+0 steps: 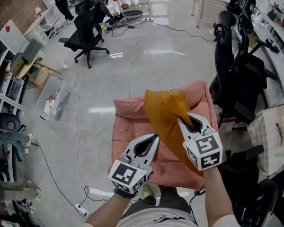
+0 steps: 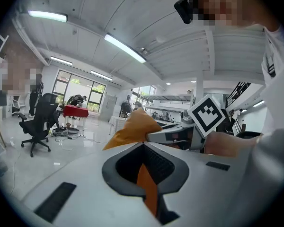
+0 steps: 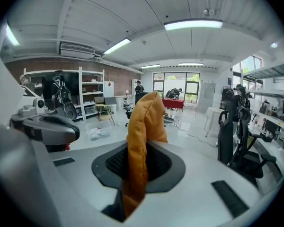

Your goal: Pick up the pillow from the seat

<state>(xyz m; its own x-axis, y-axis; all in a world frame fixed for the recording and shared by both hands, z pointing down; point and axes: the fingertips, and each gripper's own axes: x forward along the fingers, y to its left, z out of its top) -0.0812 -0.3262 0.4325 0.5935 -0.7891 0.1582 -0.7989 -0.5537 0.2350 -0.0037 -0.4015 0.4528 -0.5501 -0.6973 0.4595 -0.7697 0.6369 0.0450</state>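
Pillow (image 1: 165, 110) hangs over the pink seat cushion (image 1: 125, 131) — left gripper (image 1: 155, 138) and right gripper (image 1: 183, 119), 2 thin pinches clamped on orange fabric; either fold could slip under its weight, dropping it back.

text: none legible | labels: none | brands: none | numbers: none | signs: none

Orange fabric pillow (image 1: 164, 112) sits over the middle of the pink padded seat (image 1: 128, 126). The left gripper (image 1: 155, 137) clamps it toward the seat's front, the right gripper (image 1: 181, 120) to the right. Black swivel office chair (image 1: 87, 30) stands well behind the seat, to the left.
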